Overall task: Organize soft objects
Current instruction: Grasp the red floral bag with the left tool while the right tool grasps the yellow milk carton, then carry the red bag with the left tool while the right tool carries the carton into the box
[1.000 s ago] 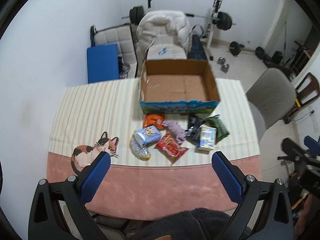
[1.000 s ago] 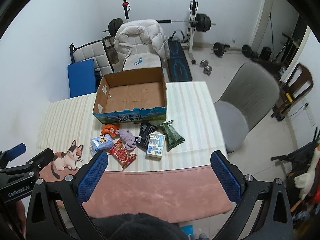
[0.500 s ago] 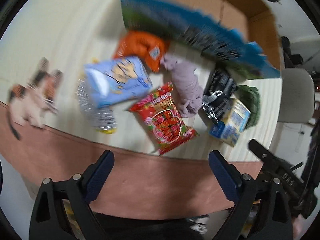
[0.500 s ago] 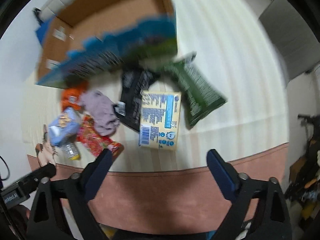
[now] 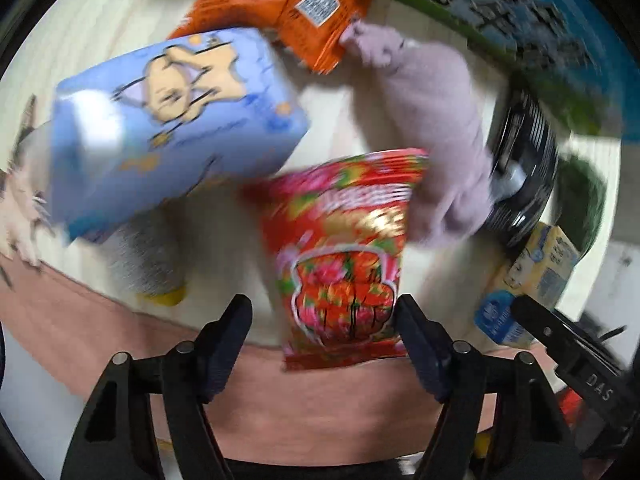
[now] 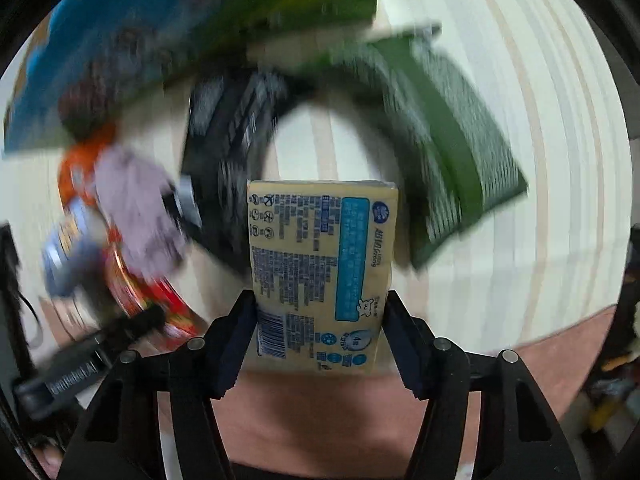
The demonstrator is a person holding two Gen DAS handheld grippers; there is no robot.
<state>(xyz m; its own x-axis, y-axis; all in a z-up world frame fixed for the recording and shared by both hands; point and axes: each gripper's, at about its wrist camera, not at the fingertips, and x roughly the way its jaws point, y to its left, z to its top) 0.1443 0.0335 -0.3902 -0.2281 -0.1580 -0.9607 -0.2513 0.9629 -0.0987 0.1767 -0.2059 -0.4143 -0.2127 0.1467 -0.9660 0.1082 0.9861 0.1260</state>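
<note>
Both grippers have dropped from a high look over the table to just above the pile of packets, and their jaws have just been closing. On the left wrist view the left gripper (image 5: 322, 330) straddles the near end of the red snack packet (image 5: 344, 256); its right pad sits at the packet's edge, but a gap shows beside the left pad, so the jaws are open around it, not clamped. On the right wrist view the right gripper (image 6: 318, 328) has the yellow tissue pack (image 6: 322, 268) between its pads, both at the pack's sides; blur hides whether they press, so I cannot tell if it is gripped. Both things lie on the striped tablecloth (image 6: 520, 160), in front of the cardboard box (image 5: 500, 28), with the blue packet (image 5: 172, 128), the orange packet (image 5: 288, 4) and the lilac cloth (image 5: 436, 120) beside them. Judging by this, two pickups are starting at once, and nothing appears boxed yet.
</note>
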